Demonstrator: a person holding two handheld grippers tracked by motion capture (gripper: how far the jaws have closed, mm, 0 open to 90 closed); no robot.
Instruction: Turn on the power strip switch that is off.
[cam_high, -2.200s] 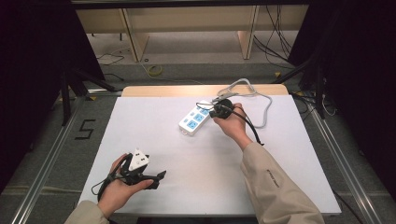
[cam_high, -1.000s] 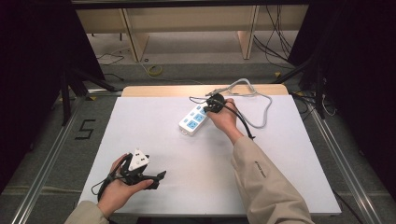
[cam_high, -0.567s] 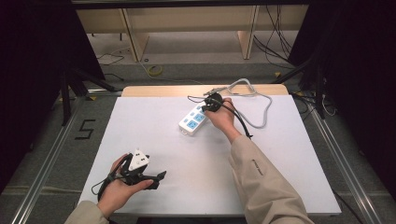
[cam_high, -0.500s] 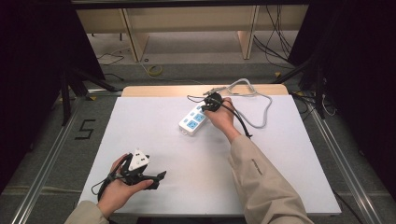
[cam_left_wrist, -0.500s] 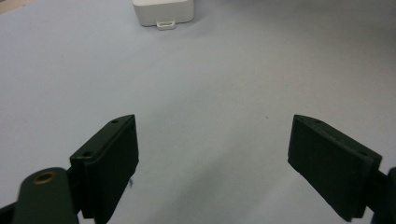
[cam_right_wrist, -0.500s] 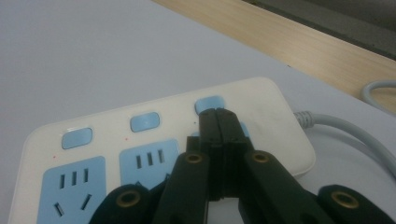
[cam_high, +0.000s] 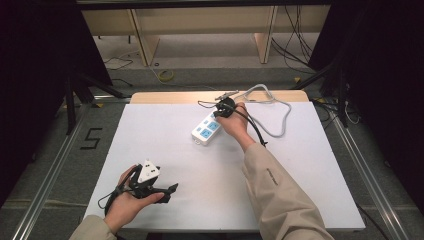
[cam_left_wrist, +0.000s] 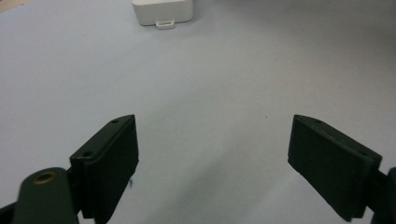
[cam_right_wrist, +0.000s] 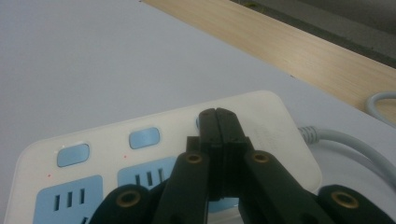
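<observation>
A person's right tongs (cam_right_wrist: 218, 122), jaws pressed fully together with nothing between them, bear tip-first on the top of a white power strip (cam_high: 207, 129), at the last of its row of blue switches (cam_right_wrist: 144, 137), the one nearest the cord end. The strip lies directly under those tongs on the white table (cam_high: 165, 125), its grey cord (cam_high: 280, 117) looping away behind them toward the wooden far edge. The left tongs (cam_left_wrist: 212, 158) rest well apart from the strip, near the person's side of the table, jaws spread wide and holding nothing; from their camera the near end of the strip (cam_left_wrist: 162, 11) lies far ahead of the open jaws. The work in hand appears to be pressing a switch with the closed tips. The risk from here is a slip: the tips are narrow, the switch small and smooth, and a push that lands off-centre could skate onto the casing or nudge a neighbouring switch. Since nothing steadies the strip, a slanted push might also slide the light body across the table or swing it about its cord instead of clicking the switch.
</observation>
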